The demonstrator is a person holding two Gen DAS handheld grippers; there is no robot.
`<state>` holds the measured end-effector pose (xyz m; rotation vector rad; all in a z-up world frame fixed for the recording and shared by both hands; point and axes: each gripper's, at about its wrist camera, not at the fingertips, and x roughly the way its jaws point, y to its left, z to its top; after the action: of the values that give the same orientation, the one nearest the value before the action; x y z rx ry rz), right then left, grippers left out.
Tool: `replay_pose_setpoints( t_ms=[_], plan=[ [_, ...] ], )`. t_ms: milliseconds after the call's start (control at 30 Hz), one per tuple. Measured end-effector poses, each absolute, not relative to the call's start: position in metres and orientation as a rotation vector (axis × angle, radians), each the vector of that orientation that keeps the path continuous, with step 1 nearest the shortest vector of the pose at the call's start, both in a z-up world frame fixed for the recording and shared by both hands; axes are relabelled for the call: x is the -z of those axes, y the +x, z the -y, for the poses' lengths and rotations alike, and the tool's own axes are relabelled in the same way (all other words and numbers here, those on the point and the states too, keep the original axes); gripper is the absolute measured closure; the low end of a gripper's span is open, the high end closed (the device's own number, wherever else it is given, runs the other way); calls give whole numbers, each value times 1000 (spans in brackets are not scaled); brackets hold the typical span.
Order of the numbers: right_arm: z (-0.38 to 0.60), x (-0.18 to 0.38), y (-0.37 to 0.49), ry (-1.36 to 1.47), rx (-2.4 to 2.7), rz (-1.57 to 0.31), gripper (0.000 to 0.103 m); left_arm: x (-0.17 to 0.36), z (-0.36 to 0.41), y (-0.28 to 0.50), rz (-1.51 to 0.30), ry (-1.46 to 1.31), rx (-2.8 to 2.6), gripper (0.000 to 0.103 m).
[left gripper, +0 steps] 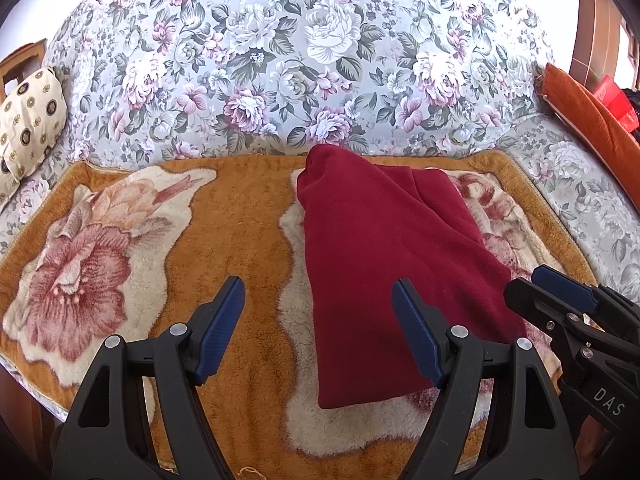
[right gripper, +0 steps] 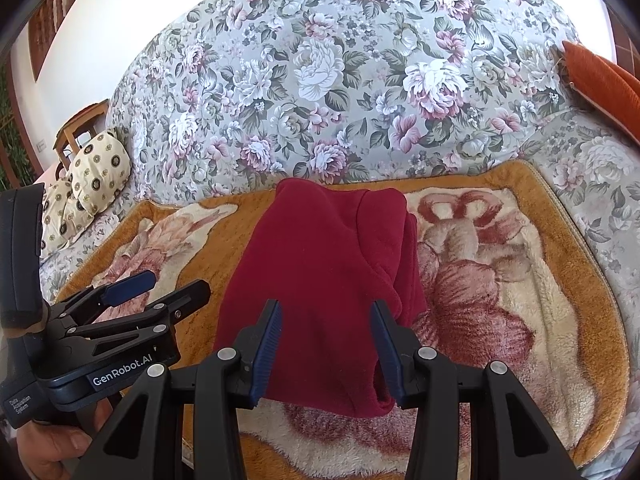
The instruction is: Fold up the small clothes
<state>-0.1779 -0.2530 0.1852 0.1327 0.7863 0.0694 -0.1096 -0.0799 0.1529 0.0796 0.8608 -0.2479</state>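
Observation:
A dark red fleece garment (left gripper: 384, 260) (right gripper: 320, 248) lies folded into a long narrow shape on the plush orange blanket (left gripper: 248, 208) (right gripper: 580, 280), its far end against the sofa back. Folded layers stack along its right side. My left gripper (left gripper: 318, 282) is open and hovers over the blanket at the garment's left edge, with nothing between its fingers. My right gripper (right gripper: 325, 305) is open above the garment's near end, its pads apart and gripping nothing. Each gripper shows in the other's view: the right gripper (left gripper: 532, 288) at the garment's right edge and the left gripper (right gripper: 176, 283) to the garment's left.
The blanket covers the seat of a floral sofa (left gripper: 320, 60) (right gripper: 340, 80). A cream patterned cushion (left gripper: 28, 120) (right gripper: 96, 176) sits at the left end and an orange cushion (left gripper: 592, 112) (right gripper: 600, 76) at the right. A person's hand (right gripper: 48, 452) holds the left gripper.

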Motion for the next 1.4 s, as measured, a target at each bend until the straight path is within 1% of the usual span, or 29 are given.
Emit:
replay_pose_setpoints(
  t_ms=[600,1200,1400],
  plan=[
    [255,-190,-180,142,-61,-771,59,-161,84,-111,-835,148,202,26],
    [257,-188,-181,152,-66,-775,59,-158,85,-110,-882,117,224,26],
    [257,-188,-181,154,-67,-775,59,-154,92,-113,-892,173,192,25]
  ],
)
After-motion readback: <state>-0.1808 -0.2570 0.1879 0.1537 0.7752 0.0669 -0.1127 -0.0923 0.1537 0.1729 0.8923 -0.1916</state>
